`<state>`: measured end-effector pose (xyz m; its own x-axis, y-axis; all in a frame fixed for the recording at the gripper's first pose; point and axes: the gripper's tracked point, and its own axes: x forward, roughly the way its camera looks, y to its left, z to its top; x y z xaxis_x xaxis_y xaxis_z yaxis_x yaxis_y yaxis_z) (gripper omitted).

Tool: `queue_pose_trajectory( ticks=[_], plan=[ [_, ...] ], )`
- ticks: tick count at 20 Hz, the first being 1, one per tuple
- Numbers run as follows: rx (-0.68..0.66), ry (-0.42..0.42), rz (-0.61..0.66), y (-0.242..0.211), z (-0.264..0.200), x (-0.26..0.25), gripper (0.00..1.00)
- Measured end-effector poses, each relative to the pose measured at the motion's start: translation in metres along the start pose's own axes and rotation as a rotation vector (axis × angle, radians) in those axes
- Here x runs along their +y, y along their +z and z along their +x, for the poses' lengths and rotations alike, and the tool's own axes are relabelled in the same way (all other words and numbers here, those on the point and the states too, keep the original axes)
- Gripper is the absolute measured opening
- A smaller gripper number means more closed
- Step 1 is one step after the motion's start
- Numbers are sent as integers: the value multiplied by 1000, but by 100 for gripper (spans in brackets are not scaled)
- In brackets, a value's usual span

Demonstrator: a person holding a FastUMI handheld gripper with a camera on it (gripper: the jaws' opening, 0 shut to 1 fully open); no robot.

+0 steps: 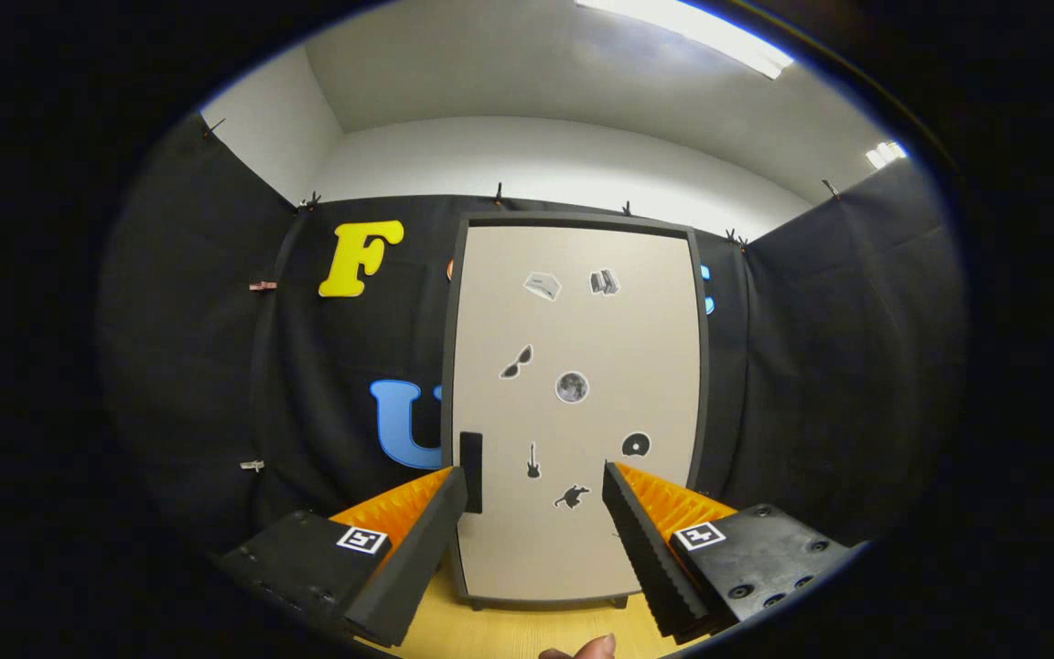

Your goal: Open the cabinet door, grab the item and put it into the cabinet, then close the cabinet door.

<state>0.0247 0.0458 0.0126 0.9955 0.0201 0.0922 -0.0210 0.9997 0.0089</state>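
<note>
I see my gripper (534,480) with fingers wide, holding nothing. A fingertip (593,648) is cut off at 6 o'clock. Ahead at 12, the cabinet (573,412) stands shut on the table (509,631); its handle (470,471) is by my left finger, its stickers wordless.

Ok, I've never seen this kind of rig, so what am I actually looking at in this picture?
This comes from a camera riding on a hand-held two-finger gripper, looking forward along its fingers. The fingers stand apart and hold nothing. Beyond them stands a small cabinet on a wooden table. Its pale cabinet door is closed and carries several small stickers. The dark door handle sits on the door's edge just ahead of one finger. A person's fingertip shows near the table's front.
</note>
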Motion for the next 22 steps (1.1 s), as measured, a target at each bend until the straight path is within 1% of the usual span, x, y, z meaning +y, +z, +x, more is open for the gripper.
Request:
queue_pose_trajectory(
  ticks=[2,4,9,12,15,17,20,21,22],
  plan=[
    [4,16,18,-7,21,17,97],
    [18,23,10,-18,46,28,97],
    [111,18,35,-75,103,47,98],
    [120,26,81,-94,131,55,98],
    [108,18,69,-106,156,61,98],
    [91,9,26,-114,172,62,98],
    [114,-1,-3,-134,194,66,97],
    [128,2,5,-140,198,68,93],
    [129,-1,19,-143,204,69,78]
  ],
)
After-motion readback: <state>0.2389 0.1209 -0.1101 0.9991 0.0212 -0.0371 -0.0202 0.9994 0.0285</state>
